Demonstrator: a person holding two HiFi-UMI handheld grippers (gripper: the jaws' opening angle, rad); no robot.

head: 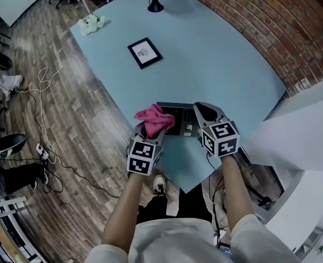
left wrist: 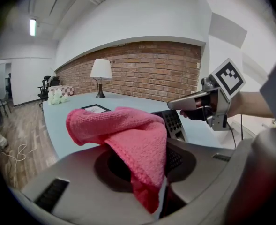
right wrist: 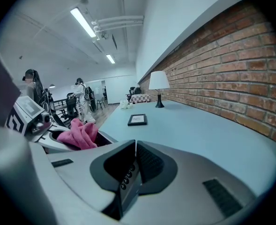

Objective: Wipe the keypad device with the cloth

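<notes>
Your left gripper (left wrist: 162, 191) had its jaws closed on the pink cloth (left wrist: 123, 132), with a lower fold pinched between them and the rest heaped loosely over the top. The keypad device (head: 177, 120) sat at the near edge of the table (head: 205, 53), its long axis running left to right across you. It lay just ahead of the left jaws and slightly to their right, so the hand carrying the cloth was the one placed to wipe. From above, the cloth overlapped the device's left end. Your right gripper (right wrist: 130, 172) had its jaws nearly together on the device's right end. The head view gave this layout but hid that grip under the jaw. The right gripper view showed the dark slab edge-on between the jaws, with a row of small buttons along it. Only the left gripper view showed the key grid facing the cloth, just beyond it. I couldn't tell whether the device was lifted off the table.
</notes>
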